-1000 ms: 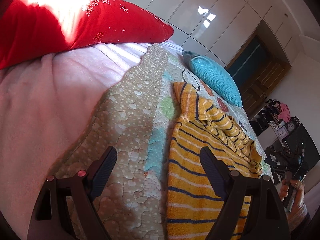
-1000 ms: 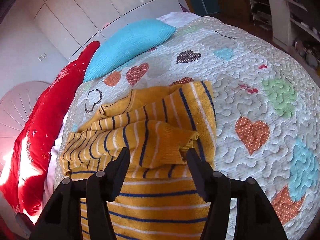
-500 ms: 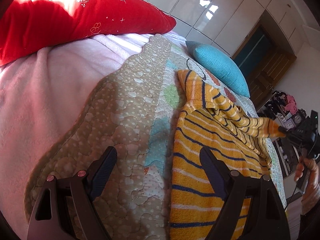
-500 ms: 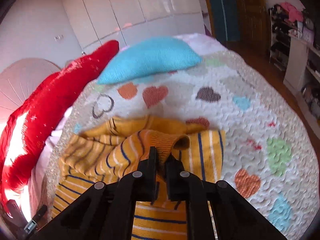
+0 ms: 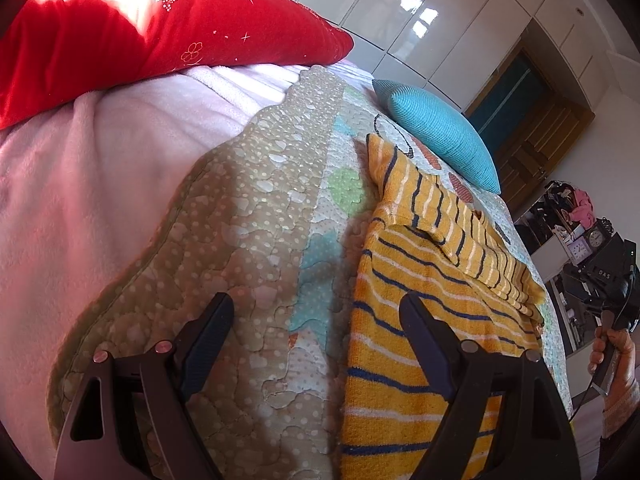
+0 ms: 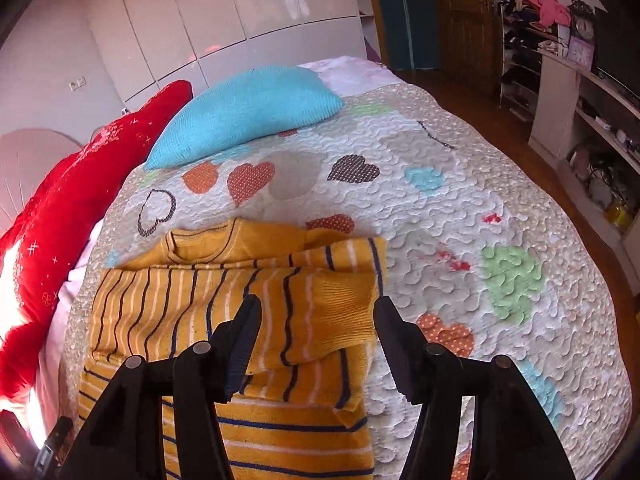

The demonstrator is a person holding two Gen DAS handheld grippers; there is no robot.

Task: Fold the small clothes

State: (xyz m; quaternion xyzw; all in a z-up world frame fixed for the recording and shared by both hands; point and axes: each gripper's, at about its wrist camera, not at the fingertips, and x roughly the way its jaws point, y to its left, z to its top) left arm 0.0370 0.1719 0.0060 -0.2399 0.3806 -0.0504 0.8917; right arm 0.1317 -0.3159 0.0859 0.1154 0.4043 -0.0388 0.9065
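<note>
A small yellow sweater (image 6: 248, 304) with dark blue and white stripes lies on the quilted bedspread (image 6: 460, 208). One sleeve (image 6: 320, 320) is folded across its body, cuff toward the sweater's right edge. My right gripper (image 6: 316, 312) hovers just above that sleeve; its jaws are opening and the pads do not press on the cloth. In the left wrist view the sweater (image 5: 420, 280) lies to the right, and my left gripper (image 5: 316, 316) stands open over the quilt (image 5: 260, 240) at the sweater's left edge, holding nothing. The right gripper (image 5: 600, 280) appears at the far right in a hand.
A turquoise cushion (image 6: 248, 112) and a red pillow (image 6: 80, 200) lie at the head of the bed. A pink blanket (image 5: 100, 180) covers the left side. White wardrobe doors (image 6: 240, 20) stand behind; shelves with clutter (image 6: 560, 40) line the right wall beyond the bed's edge.
The right gripper shut on the sleeve's cuff, lifted and carried it across the sweater, then let it go; the sleeve now lies flat. The left gripper stayed open and nearly still.
</note>
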